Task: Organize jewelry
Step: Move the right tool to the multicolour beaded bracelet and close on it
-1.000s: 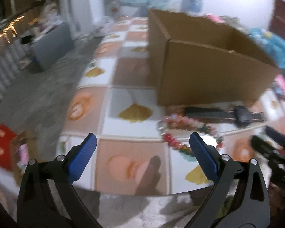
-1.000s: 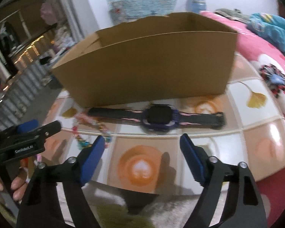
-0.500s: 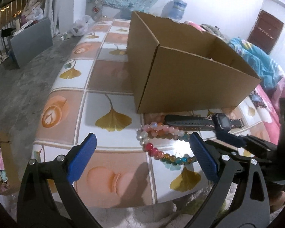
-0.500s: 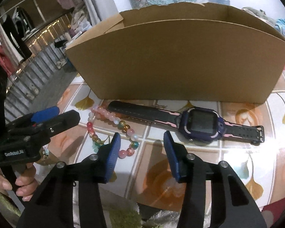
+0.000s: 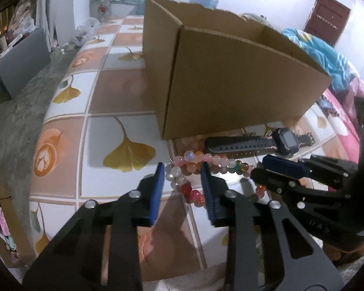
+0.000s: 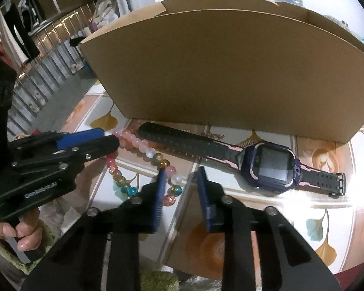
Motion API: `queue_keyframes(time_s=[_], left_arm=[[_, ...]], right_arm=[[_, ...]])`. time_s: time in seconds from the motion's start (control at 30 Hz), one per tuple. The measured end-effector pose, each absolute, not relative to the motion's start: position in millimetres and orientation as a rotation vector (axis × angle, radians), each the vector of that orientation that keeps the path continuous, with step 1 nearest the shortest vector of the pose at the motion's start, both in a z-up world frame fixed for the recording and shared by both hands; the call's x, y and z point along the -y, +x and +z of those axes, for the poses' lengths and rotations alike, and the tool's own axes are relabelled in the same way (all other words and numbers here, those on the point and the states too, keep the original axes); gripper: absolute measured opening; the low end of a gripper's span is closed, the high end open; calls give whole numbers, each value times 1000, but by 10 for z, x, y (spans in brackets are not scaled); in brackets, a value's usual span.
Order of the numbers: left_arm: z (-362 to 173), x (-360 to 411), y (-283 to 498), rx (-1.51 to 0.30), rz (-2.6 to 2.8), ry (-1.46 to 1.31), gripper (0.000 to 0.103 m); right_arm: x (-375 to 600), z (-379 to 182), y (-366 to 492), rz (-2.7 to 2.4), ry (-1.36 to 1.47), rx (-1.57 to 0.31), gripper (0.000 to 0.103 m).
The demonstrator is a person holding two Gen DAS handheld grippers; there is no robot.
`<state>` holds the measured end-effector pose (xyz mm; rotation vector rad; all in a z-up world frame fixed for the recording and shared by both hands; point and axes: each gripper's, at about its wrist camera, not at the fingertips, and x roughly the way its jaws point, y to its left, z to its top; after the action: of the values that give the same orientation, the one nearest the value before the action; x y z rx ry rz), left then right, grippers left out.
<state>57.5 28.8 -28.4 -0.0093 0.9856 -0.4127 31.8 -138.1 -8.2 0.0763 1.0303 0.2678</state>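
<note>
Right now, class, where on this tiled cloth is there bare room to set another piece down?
Bare tiles lie left of the cardboard box and beaded bracelet. It is crowded before the box, where bracelet, watch and both tongs meet.

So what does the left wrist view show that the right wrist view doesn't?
Only the left wrist view: the dark red door and grey panel. Only the right wrist view: the watch face-on, its buckle, and fingers holding the left hand-held gripper. Both share the cardboard box, bead bracelet and tiled cloth.
</note>
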Motion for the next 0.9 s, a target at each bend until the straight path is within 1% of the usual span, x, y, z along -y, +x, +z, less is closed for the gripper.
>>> queue_keyframes(time_s=[0.03, 0.07, 0.1, 0.2, 0.23, 0.53, 0.77, 0.9], left_arm=[[-307, -274, 586, -995, -411, 0, 17], [-319, -261, 590, -999, -409, 7, 15], [-329, -249, 589, -999, -409, 13, 12], [-304, -237, 551, -978, -414, 22, 8], [-281, -241, 532, -968, -416, 22, 0], [49, -279, 324, -898, -450, -25, 0], [480, -278, 160, -795, -491, -42, 0], [444, -226, 180, -832, -492, -37, 0]], right_arm=[[1393, -79, 321, 271, 77, -1031, 16], [1393, -87, 329, 279, 82, -1034, 10], [1395, -94, 336, 283, 89, -1035, 10], [1423, -67, 292, 292, 107, -1022, 10], [1450, -45, 270, 297, 121, -1013, 10], [1617, 210, 33, 337, 177, -934, 10], [1742, 638, -150, 394, 200, -826, 10], [1780, 693, -163, 380, 190, -802, 10]])
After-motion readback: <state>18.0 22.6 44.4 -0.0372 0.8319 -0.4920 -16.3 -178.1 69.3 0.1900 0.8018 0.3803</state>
